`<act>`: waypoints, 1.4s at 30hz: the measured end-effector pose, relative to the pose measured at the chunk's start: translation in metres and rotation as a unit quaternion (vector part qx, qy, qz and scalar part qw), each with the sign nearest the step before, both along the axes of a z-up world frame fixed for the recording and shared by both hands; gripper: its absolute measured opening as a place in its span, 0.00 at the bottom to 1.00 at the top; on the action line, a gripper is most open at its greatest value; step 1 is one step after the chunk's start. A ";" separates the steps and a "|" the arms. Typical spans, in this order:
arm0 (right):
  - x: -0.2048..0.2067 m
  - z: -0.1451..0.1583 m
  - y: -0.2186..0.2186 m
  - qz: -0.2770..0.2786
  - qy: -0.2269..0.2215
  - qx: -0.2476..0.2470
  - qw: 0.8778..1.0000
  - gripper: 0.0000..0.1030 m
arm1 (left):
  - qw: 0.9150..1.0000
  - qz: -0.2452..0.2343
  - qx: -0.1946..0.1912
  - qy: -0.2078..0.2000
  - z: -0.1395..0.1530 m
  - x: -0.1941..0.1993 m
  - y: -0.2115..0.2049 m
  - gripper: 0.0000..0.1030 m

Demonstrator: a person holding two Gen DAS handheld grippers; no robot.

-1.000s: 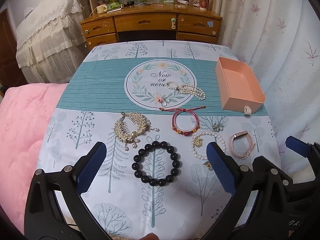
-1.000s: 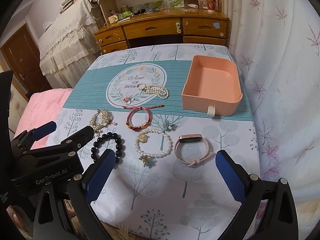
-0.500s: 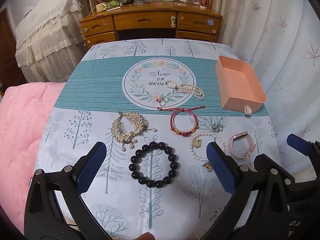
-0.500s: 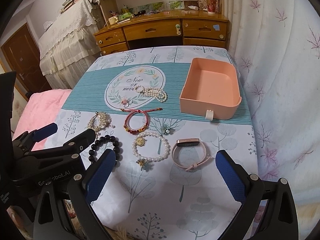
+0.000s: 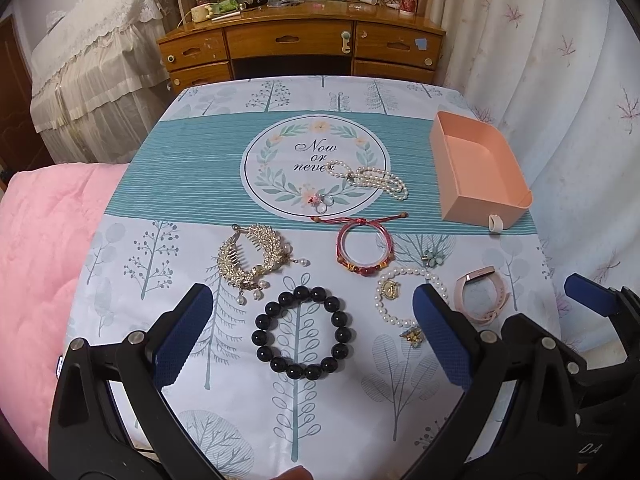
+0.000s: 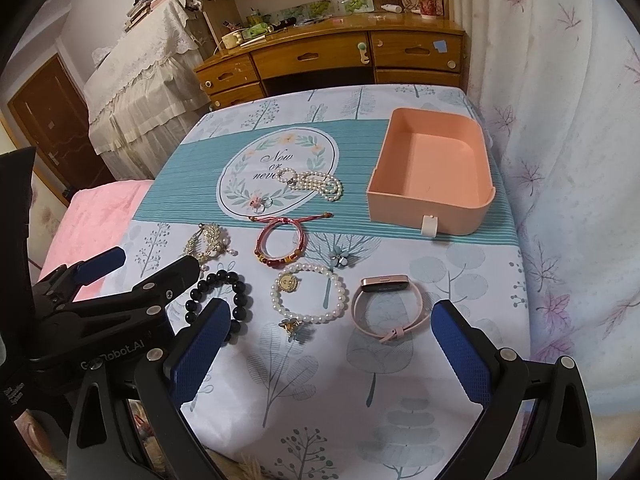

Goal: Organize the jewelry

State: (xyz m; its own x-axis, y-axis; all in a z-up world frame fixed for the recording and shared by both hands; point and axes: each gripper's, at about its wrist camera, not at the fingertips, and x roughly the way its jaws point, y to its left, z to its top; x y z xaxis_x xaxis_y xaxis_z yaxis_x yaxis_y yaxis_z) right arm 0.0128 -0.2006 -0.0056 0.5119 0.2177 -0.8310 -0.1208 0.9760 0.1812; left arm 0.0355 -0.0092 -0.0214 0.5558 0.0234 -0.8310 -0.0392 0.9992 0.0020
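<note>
Jewelry lies on a tree-print tablecloth (image 5: 224, 408). A black bead bracelet (image 5: 303, 332) lies between the fingers of my open, empty left gripper (image 5: 312, 336). A gold hair comb (image 5: 252, 258), a red cord bracelet (image 5: 364, 246), a white pearl bracelet (image 5: 404, 294), a pink watch band (image 5: 482, 294) and a pearl necklace (image 5: 370, 178) lie around it. An empty pink tray (image 5: 476, 172) stands at the right. My right gripper (image 6: 328, 352) is open and empty, just short of the pearl bracelet (image 6: 308, 294) and watch band (image 6: 386, 310). The tray (image 6: 430, 176) is beyond them.
A small flower charm (image 5: 434, 258) and rings (image 5: 322, 202) lie among the bracelets. A wooden desk (image 5: 300, 48) stands behind the table. A pink blanket (image 5: 44, 260) lies at the left, a curtain (image 5: 560, 80) hangs at the right.
Both grippers have drifted slightly toward the table, so the jewelry sits a little lower and nearer in both views. Nothing was picked up; both stay open.
</note>
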 end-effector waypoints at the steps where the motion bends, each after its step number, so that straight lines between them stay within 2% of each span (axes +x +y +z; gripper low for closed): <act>1: 0.001 -0.001 0.000 0.000 0.001 0.001 1.000 0.99 | 1.000 -0.001 0.000 0.002 0.000 0.002 -0.001 0.97; 14: 0.012 0.000 -0.009 -0.018 -0.021 -0.049 0.998 0.98 | 1.000 -0.012 -0.020 0.001 0.002 0.026 -0.005 0.97; 17: 0.015 0.001 -0.009 -0.013 -0.027 -0.061 0.998 0.90 | 0.999 -0.021 -0.029 0.021 -0.005 0.036 -0.006 0.96; 19: 0.019 0.000 -0.009 -0.008 -0.024 -0.066 0.998 0.79 | 0.999 -0.028 -0.030 0.031 -0.010 0.043 -0.007 0.93; 24: 0.026 -0.008 -0.015 -0.007 -0.007 -0.061 0.998 0.77 | 0.998 -0.033 -0.034 0.040 -0.021 0.053 -0.008 0.90; 29: 0.033 -0.019 -0.021 -0.001 0.009 -0.042 0.999 0.65 | 0.997 -0.044 -0.034 0.051 -0.030 0.058 -0.011 0.89; 32: 0.037 -0.026 -0.022 0.000 0.011 -0.048 0.999 0.63 | 0.997 -0.051 -0.023 0.053 -0.034 0.062 -0.013 0.82; 33: 0.038 -0.028 -0.024 -0.001 0.014 -0.049 0.999 0.61 | 0.997 -0.056 -0.018 0.054 -0.036 0.064 -0.013 0.79; 36: 0.044 -0.035 -0.032 -0.009 0.023 -0.055 0.998 0.52 | 0.994 -0.081 -0.014 0.065 -0.043 0.070 -0.012 0.79; 42: 0.053 -0.062 -0.050 -0.016 0.056 -0.065 0.996 0.45 | 0.989 -0.115 -0.014 0.090 -0.061 0.082 -0.005 0.76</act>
State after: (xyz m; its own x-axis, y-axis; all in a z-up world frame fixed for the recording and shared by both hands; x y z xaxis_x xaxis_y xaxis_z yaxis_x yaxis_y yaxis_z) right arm 0.0655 -0.2505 -0.0671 0.4194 0.0886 -0.9035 -0.0749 0.9952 0.0628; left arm 0.1174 -0.0138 -0.0826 0.3859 -0.1104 -0.9159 0.1869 0.9816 -0.0395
